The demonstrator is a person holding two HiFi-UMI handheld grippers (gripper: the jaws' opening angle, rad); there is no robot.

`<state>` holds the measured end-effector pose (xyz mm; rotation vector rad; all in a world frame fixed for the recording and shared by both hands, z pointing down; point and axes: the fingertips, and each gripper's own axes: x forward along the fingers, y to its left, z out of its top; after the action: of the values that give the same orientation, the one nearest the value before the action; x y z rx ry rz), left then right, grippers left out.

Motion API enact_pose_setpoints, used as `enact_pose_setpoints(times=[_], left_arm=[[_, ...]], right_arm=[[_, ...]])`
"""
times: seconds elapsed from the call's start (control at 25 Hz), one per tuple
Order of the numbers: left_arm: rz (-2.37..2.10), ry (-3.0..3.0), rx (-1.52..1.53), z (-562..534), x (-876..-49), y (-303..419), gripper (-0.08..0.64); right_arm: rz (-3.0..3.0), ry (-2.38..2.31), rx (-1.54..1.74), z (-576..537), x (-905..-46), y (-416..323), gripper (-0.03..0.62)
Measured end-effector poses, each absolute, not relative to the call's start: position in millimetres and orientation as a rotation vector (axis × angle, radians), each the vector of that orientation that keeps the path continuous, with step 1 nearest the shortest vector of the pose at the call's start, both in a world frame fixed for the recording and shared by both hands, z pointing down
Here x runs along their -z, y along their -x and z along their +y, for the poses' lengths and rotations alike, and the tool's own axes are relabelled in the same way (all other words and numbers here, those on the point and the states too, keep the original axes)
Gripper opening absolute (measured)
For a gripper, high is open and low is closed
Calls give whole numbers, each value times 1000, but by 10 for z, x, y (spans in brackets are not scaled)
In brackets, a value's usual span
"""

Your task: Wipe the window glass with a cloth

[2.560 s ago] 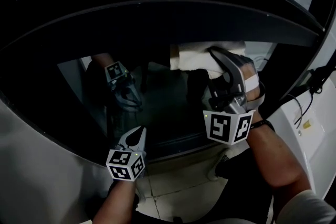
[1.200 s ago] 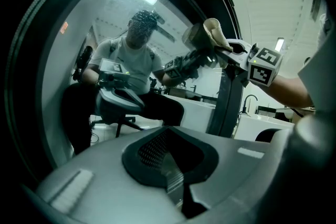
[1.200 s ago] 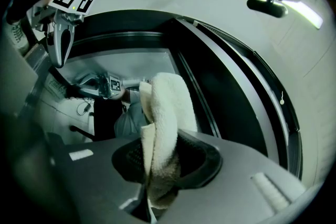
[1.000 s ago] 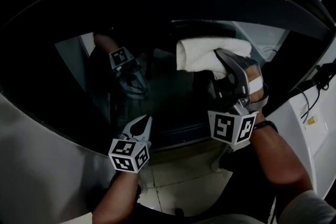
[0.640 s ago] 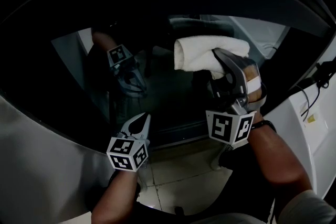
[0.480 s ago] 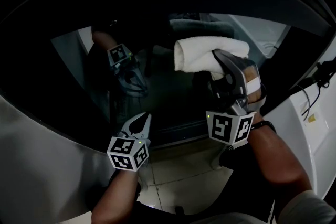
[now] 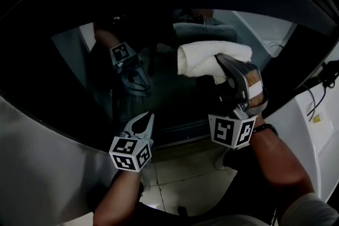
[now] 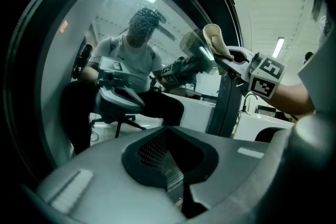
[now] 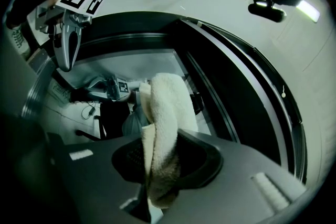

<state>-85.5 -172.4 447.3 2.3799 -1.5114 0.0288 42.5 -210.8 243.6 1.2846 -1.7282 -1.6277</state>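
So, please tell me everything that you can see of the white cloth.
The cloth is white and looks like thick, fuzzy terry towelling, folded into a soft roll. The right gripper is shut on one end of it, and the rest sticks out past the jaws. In the head view it lies roughly level and seems to press on the upper part of the dark window glass.

The cloth [image 7: 209,58] is showing a white, nubbly terry pile, soft and matt, while the window glass [image 7: 164,100] is gleaming dark, smooth and glossy, throwing back reflections. The right tongs [image 9: 160,165] and left tongs [image 8: 168,162] are looking like smooth, matt grey plastic, with darker fine-ribbed pads [image 8: 152,148] inside. Below, the floor tiles [image 7: 180,172] are shining pale and slick.
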Motion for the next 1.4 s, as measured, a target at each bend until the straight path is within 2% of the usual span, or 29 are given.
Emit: enact_pose_setpoints(times=[1.4], left_arm=[[-1478, -2363, -71, -1754, -4508, 864, 17]], right_arm=[[-1780, -1233, 1544, -2139, -2934, -345, 84]])
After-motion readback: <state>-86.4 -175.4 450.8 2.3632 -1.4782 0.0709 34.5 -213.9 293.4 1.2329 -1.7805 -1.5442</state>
